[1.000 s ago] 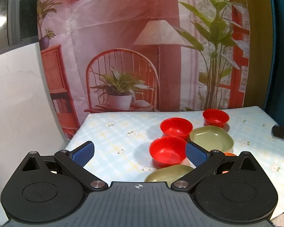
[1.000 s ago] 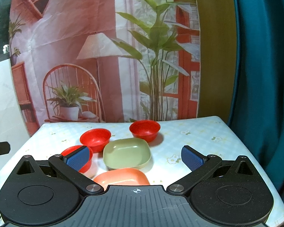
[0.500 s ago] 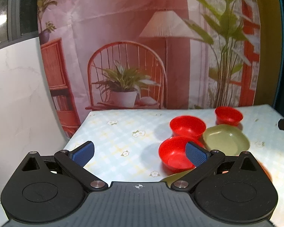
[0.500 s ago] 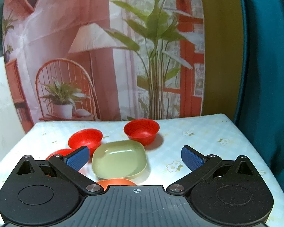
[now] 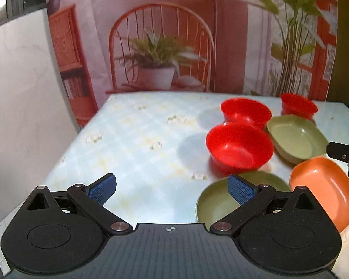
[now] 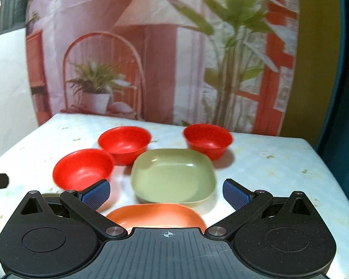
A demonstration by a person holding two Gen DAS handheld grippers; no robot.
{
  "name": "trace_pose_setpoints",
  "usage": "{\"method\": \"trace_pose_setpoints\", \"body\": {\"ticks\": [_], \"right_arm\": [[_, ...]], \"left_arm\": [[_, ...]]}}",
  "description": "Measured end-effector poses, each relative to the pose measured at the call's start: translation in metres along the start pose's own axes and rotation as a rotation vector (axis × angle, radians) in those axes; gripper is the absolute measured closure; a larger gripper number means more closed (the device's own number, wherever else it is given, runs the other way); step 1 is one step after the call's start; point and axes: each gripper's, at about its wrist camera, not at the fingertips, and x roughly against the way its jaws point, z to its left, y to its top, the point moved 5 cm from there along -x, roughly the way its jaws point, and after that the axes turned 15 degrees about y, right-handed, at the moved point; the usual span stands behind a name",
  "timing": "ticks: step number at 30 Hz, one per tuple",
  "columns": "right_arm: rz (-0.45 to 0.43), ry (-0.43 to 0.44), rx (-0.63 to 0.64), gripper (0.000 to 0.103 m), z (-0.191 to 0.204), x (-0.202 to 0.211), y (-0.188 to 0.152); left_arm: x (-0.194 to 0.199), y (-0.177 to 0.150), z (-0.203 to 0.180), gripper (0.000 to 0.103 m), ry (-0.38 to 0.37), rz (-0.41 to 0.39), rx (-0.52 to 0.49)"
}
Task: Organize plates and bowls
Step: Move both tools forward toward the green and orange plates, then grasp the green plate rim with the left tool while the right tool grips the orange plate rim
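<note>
From the left wrist, our left claw [image 5: 172, 187] is wide apart, holding nothing. Three red bowls [image 5: 240, 147] sit mouth-up on the counter [image 5: 132, 144] beside two green plates [image 5: 295, 138] and an orange plate [image 5: 325, 186].

From the right wrist, our right claw [image 6: 166, 191] is wide apart too, above the orange plate [image 6: 156, 214]. We see no writing.
</note>
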Motion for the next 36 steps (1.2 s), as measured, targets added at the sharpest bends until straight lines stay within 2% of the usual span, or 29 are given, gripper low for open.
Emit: {"method": "trace_pose_setpoints", "body": {"ticks": [6, 14, 19, 26, 32, 36], "right_arm": [[0.03, 0.012, 0.001, 0.0, 0.009, -0.016, -0.009], [0.079, 0.054, -0.005, 0.0, 0.012, -0.031, -0.017], [0.095, 0.081, -0.047, 0.0, 0.013, -0.029, -0.03], [0.129, 0.116, -0.059, 0.003, 0.023, -0.024, -0.048], [0.128, 0.147, -0.042, 0.008, 0.03, -0.021, -0.049], [0.132, 0.157, -0.033, 0.014, 0.033, -0.022, -0.05]], "left_arm": [[-0.013, -0.012, -0.005, 0.002, -0.008, 0.055, -0.009], [-0.021, -0.02, -0.009, 0.01, -0.065, 0.104, -0.005], [-0.025, -0.026, -0.011, 0.016, -0.102, 0.141, 0.011], [-0.025, -0.034, -0.01, 0.017, -0.135, 0.176, 0.05], [-0.022, -0.041, -0.013, 0.026, -0.191, 0.199, 0.046], [-0.027, -0.044, -0.014, 0.039, -0.204, 0.221, 0.057]]}}
